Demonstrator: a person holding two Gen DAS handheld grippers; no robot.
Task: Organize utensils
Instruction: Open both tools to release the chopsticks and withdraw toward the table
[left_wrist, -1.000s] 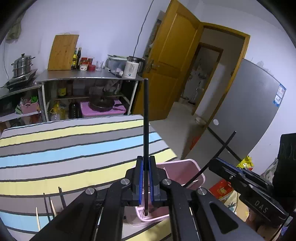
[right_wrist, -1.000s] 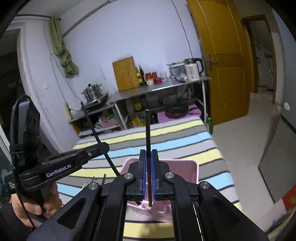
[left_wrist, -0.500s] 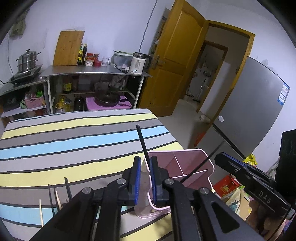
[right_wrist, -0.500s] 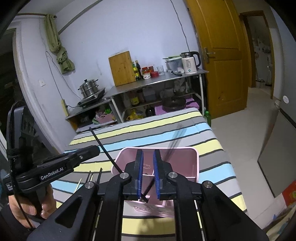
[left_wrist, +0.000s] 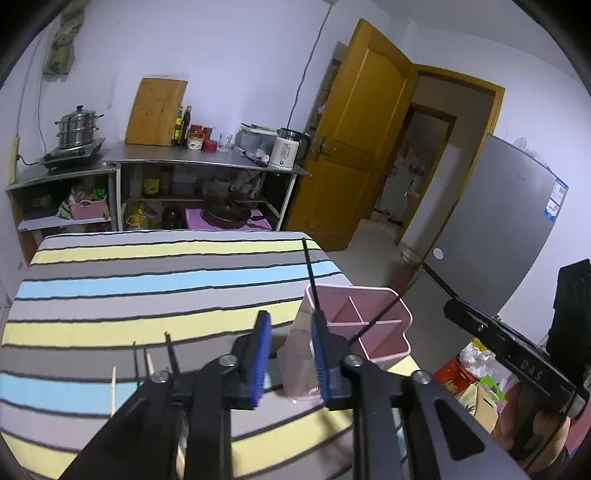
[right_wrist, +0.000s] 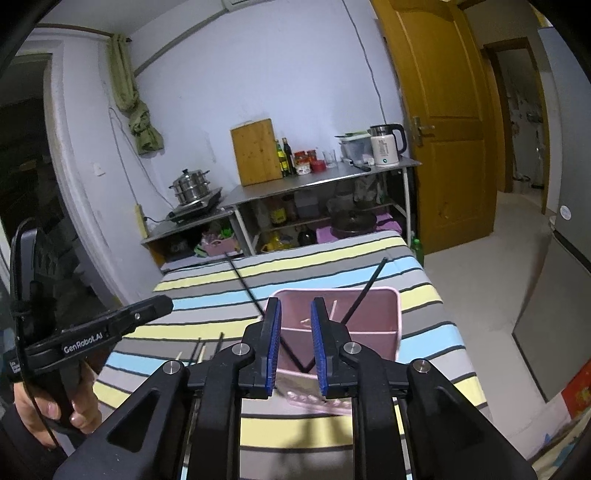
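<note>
A pink divided holder (left_wrist: 384, 350) stands near the right edge of the striped table. Two black chopsticks lean in it, one (left_wrist: 309, 273) tilted left, the other (left_wrist: 384, 312) tilted right. My left gripper (left_wrist: 290, 356) hangs just left of and above the holder; its jaws are opening and the pads press on nothing. My right gripper (right_wrist: 295, 343) is over the holder (right_wrist: 397, 321), jaws opening too. The left-leaning chopstick (right_wrist: 251, 291) and the right-leaning chopstick (right_wrist: 364, 291) rest free in it. Several loose chopsticks (left_wrist: 170, 350) lie on the table at the left.
A striped cloth (left_wrist: 147, 280) covers the table. Behind it stands a metal shelf (left_wrist: 207, 162) with a kettle, bottles, a cutting board and a steamer pot. To the right are an open wooden door (left_wrist: 354, 140) and a grey fridge (left_wrist: 495, 229). A hand (right_wrist: 55, 406) holds the left gripper's handle.
Both grippers were shut on an upright black chopstick each; both have opened and let go. The chopsticks now lean in the pink holder. My left gripper has drawn back to the left.
</note>
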